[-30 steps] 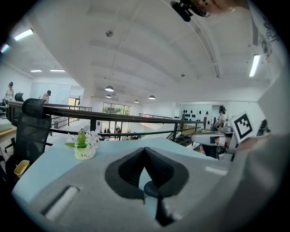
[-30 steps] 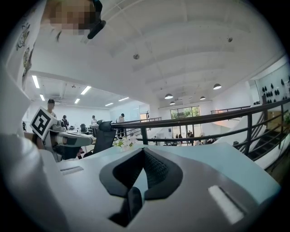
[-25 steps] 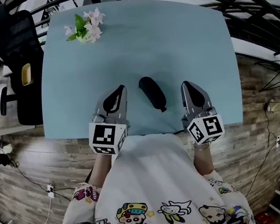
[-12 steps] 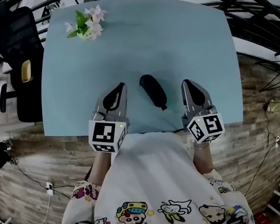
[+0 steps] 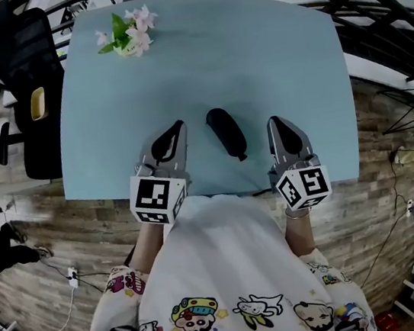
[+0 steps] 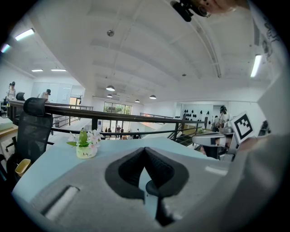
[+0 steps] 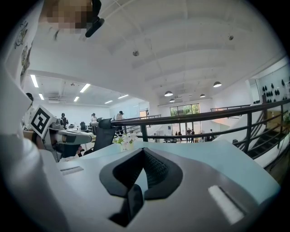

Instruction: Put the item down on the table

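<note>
A black oblong item (image 5: 225, 133) lies on the pale blue surface (image 5: 252, 54) between the left gripper (image 5: 179, 129) and the right gripper (image 5: 272, 123) (both with jaws together, empty), touching neither.

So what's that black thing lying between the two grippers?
The black thing is a smooth, dark, elongated oval narrowing to a small tip toward the person. It lies flat and slightly slanted on the light blue table, between the left gripper and right gripper, touching neither. What it is, I can't tell.

table (image 5: 276, 58): pale blue; item (image 5: 225, 133): black; flowers (image 5: 130, 35): pink, white
</note>
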Motion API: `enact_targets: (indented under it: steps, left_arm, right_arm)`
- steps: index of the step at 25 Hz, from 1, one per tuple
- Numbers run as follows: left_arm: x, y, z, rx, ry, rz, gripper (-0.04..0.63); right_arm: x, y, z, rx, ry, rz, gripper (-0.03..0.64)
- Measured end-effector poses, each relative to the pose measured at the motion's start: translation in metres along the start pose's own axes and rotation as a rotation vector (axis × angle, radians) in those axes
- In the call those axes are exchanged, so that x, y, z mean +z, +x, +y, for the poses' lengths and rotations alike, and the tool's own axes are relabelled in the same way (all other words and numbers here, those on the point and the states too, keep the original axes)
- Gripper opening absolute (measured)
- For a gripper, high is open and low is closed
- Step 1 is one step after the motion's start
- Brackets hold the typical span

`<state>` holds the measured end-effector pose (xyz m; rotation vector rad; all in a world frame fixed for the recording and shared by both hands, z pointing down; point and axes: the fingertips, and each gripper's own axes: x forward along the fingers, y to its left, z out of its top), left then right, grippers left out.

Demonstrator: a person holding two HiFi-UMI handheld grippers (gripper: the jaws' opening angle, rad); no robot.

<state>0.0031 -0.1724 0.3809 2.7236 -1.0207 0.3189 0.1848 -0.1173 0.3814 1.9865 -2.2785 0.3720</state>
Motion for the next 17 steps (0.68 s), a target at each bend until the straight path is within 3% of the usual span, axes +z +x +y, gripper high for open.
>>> enact_targets:
  steps: [17]
  left_arm:
    - [-0.0012, -0.0001, -0.0016, -0.002, 0.002, 0.004, -0.002]
  right_arm:
    - [-0.0036, -0.0011, -0.0010, 0.000, 0.005, 0.010, 0.008]
